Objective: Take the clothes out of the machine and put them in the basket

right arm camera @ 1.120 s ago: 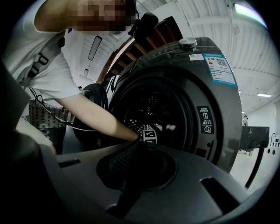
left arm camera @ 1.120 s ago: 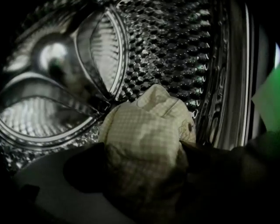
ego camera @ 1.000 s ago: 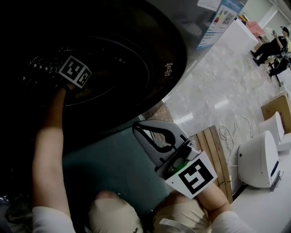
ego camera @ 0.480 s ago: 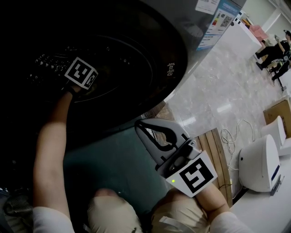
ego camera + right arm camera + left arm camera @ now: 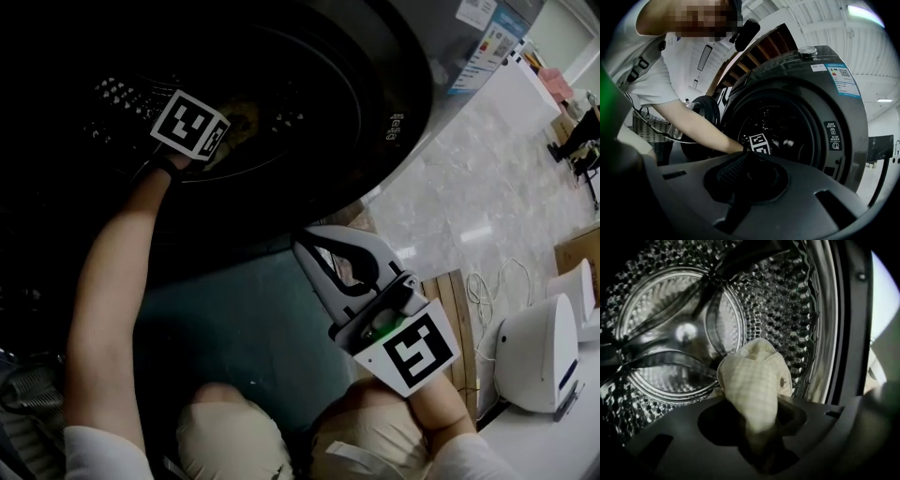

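Note:
My left gripper reaches into the dark washing machine's steel drum. Its jaws have just been closing and are shut on a cream checked cloth, which bulges out above the left gripper and hangs clear of the drum wall. The head view shows a pale patch of this cloth just beyond the marker cube. My right gripper hovers outside, in front of the machine's round opening, shut with nothing in it; its pads meet in the right gripper view. A wicker basket stands left of the machine.
The machine's round door hangs open on the left. A white rounded appliance, a wooden slatted board, a coiled cable and a cardboard box sit on the floor at right. People stand far off.
The left gripper has risen inside the drum, and the cream cloth now shows at its jaws. The right gripper has drifted slightly.

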`<action>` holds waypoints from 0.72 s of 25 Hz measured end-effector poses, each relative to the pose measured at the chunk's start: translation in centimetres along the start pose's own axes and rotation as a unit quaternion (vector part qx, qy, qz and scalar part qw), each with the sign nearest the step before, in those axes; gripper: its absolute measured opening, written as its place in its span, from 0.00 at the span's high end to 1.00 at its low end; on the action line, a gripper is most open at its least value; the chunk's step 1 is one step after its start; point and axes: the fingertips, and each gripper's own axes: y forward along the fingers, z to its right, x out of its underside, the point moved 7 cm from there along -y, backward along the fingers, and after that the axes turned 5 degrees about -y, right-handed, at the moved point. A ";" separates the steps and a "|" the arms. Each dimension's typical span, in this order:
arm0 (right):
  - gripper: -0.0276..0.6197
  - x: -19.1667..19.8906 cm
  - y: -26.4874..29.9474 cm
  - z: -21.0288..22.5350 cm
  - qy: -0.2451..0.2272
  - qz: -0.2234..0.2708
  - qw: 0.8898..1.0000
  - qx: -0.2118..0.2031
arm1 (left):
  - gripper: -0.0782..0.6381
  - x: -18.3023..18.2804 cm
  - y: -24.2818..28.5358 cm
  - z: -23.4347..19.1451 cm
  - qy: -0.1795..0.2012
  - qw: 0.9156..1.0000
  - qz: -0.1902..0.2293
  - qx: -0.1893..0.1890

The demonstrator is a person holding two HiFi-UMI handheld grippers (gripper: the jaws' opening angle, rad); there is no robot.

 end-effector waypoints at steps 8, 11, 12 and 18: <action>0.94 -0.6 1.0 -1.1 0.006 0.016 1.000 -0.012 | 0.63 -0.2 -3.9 1.2 -0.045 0.998 0.048 0.023; 0.94 -0.7 1.5 -1.4 0.011 0.022 1.000 -0.012 | 0.63 -0.4 -6.2 2.8 -0.065 0.993 0.088 0.044; 0.94 -0.8 1.7 -1.5 0.012 0.024 1.000 -0.012 | 0.63 -0.2 -6.9 3.4 -0.074 0.991 0.103 0.052; 0.93 -1.1 2.9 -2.5 0.015 0.046 0.998 -0.027 | 0.64 2.5 -10.7 6.2 -0.135 0.969 0.179 0.103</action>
